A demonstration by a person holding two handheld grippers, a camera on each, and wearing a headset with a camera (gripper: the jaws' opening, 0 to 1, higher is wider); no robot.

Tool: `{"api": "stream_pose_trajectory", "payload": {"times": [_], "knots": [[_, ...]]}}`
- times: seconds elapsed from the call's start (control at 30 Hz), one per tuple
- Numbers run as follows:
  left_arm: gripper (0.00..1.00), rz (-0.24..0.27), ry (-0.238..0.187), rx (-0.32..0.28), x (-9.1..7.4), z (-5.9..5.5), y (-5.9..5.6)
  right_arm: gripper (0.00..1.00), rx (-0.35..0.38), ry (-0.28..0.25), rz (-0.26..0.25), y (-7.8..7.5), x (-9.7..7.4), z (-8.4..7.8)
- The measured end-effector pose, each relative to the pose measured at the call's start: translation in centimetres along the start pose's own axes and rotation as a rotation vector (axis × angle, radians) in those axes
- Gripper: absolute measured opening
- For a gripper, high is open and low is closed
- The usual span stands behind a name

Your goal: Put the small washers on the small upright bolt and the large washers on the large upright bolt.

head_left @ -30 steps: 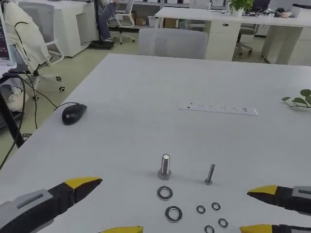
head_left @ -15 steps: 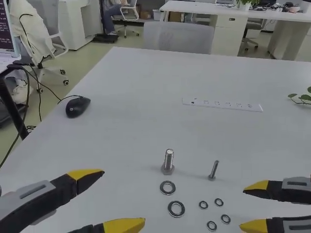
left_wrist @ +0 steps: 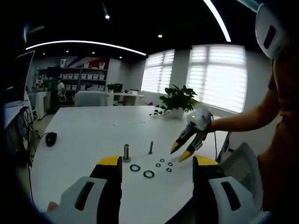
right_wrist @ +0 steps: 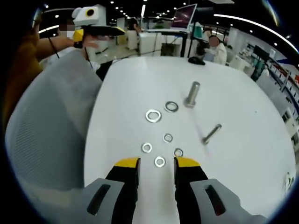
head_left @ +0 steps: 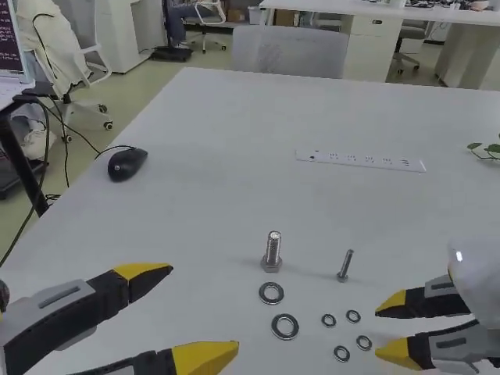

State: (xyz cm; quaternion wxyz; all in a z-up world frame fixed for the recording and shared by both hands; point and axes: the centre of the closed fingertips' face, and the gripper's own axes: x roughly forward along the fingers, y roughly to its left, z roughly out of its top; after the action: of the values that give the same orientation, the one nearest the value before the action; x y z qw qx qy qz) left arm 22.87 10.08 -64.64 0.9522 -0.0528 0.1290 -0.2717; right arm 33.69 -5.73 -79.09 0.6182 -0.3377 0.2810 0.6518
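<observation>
Both bolts stand head-down on the pale matte surface (head_left: 234,141), long axes vertical: the threaded steel large bolt (head_left: 272,251) and, beside it, the slimmer small bolt (head_left: 344,266). Two flat ring-shaped large washers (head_left: 271,293) and four small washers (head_left: 329,319) lie just in front. The left gripper (head_left: 199,308) and right gripper (head_left: 380,332) hover with yellow-tipped fingers spread, holding nothing.

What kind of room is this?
Probably an office: office chairs and desks stand behind the white table, which has a computer mouse and a power strip on it.
</observation>
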Motion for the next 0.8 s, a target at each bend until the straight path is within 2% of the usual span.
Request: {"api": "stream_pose_trajectory", "payload": {"times": [0.07, 0.1, 0.23, 0.47, 0.57, 0.7, 0.8], "knots": [[0.6, 0.0, 0.0, 0.001, 0.0, 0.0, 0.0, 0.31, -0.027, 0.044, 0.016, 0.1, 0.3, -0.5], [0.6, 0.0, 0.0, 0.002, -0.1, 0.0, 0.0, 0.3, -0.025, 0.04, 0.02, 0.0, 0.5, -0.4], [0.6, 0.0, -0.003, 0.003, -0.2, 0.1, -0.1, 0.28, -0.066, 0.106, 0.055, 0.1, 0.9, -1.2], [0.6, -0.003, -0.003, 0.005, -0.5, 0.0, -0.5, 0.25, -0.091, 0.168, 0.089, -0.2, 1.5, -1.4], [0.6, -0.006, -0.005, 0.003, -0.6, 0.0, -0.7, 0.25, -0.103, 0.21, 0.112, -0.2, 1.9, -1.7], [0.6, -0.004, -0.008, 0.003, -0.9, 0.0, -0.8, 0.25, -0.106, 0.228, 0.13, -0.3, 2.3, -1.5], [0.6, 0.001, -0.01, 0.001, -1.0, 0.0, -0.8, 0.25, -0.125, 0.263, 0.142, -0.4, 2.5, -1.7]]}}
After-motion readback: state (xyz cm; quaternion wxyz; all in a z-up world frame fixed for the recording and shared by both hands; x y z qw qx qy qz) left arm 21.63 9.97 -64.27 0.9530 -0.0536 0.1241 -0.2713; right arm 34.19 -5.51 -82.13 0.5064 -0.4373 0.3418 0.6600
